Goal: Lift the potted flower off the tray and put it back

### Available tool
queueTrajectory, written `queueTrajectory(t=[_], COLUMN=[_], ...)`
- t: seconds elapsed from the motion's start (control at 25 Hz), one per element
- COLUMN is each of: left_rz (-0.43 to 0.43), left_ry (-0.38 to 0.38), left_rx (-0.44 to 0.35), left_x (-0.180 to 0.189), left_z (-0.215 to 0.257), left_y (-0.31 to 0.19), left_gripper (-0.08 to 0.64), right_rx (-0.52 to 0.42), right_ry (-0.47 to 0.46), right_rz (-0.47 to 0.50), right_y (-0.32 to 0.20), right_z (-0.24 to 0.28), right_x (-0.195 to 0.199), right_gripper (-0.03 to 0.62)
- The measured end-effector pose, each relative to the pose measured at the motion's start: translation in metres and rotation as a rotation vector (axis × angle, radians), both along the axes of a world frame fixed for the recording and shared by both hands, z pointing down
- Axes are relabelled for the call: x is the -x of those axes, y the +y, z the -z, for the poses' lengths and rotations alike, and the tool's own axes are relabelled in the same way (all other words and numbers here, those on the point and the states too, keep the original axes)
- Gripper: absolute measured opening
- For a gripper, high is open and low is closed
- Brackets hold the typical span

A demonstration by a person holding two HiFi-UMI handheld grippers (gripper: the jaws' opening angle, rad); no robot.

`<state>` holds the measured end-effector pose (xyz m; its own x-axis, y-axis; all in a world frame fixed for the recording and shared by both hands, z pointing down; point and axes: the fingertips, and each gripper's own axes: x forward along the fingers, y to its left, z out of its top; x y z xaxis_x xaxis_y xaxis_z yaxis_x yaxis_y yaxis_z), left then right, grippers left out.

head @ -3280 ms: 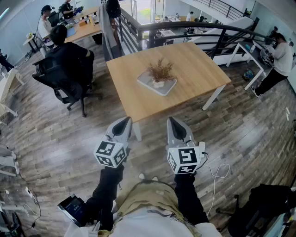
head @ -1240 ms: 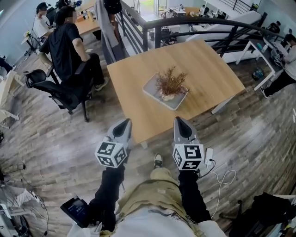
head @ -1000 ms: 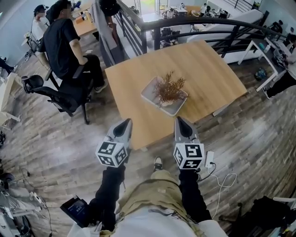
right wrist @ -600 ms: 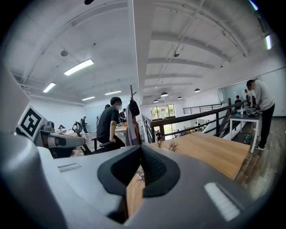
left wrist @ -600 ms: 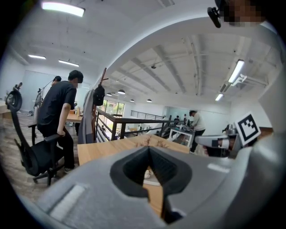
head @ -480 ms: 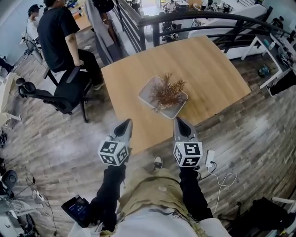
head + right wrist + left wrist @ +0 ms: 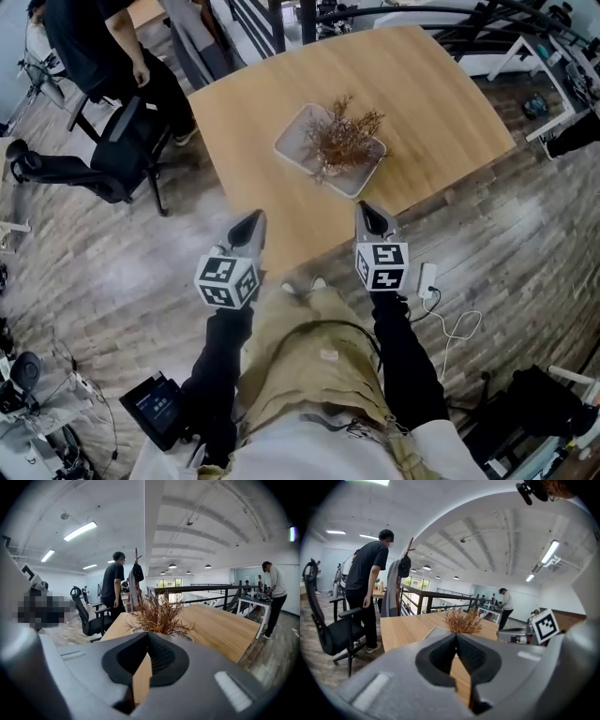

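The potted flower (image 7: 343, 139), a small pot of dried brown sprigs, stands on a grey tray (image 7: 298, 141) in the middle of the wooden table (image 7: 431, 94). Both grippers hang at the table's near edge, short of the tray and apart from it. My left gripper (image 7: 252, 218) is shut and empty, its tips (image 7: 456, 636) meeting in line with the sprigs (image 7: 461, 621). Over on the other side, my right gripper (image 7: 365, 208) is also shut and empty. In its own view the jaws (image 7: 148, 636) close just below the flower (image 7: 159, 612).
A person in black (image 7: 370, 578) stands by an office chair (image 7: 108, 159) at the table's far left. A railing (image 7: 436, 599) runs behind the table. Another person (image 7: 273, 597) stands far right. A power strip with cable (image 7: 428, 279) lies on the floor by my right leg.
I have come closer to the table. Both grippers have sunk and now reach its near edge. The person in black has risen from the chair.
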<state>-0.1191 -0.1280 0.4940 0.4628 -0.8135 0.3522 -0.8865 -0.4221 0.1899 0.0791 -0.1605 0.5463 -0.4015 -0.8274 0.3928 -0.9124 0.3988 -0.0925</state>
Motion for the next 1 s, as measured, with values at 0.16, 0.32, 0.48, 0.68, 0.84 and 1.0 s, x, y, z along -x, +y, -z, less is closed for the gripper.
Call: queueTrajectory(t=[0.16, 0.32, 0.48, 0.68, 0.84, 1.0], left_rz=[-0.031, -0.042, -0.049, -0.061, -0.029, -0.014], left_ry=[-0.008, -0.010, -0.010, -0.040, -0.046, -0.043], left_rx=[0.011, 0.000, -0.003, -0.001, -0.028, -0.039], left_x=[-0.002, 0.009, 0.016, 0.016, 0.024, 0.023], left_z=[-0.026, -0.057, -0.094, -0.097, -0.096, -0.099], left_y=[0.007, 0.000, -0.017, -0.013, -0.014, -0.018], left_gripper=[0.002, 0.002, 0.002, 0.002, 0.002, 0.002], right_rx=[0.023, 0.015, 0.026, 0.018, 0.007, 0.014], right_ry=[0.080, 0.130, 0.167, 0.172, 0.187, 0.181], right_rz=[0.015, 0.036, 0.047, 0.075, 0.101, 0.101], right_y=[-0.010, -0.032, -0.061, -0.086, -0.108, -0.120], right_z=[-0.043, -0.084, -0.132, -0.141, -0.139, -0.142], right_x=[0.002, 0.016, 0.029, 0.040, 0.050, 0.053], right_gripper=[0.005, 0.005, 0.008, 0.096, 0.188, 0.267])
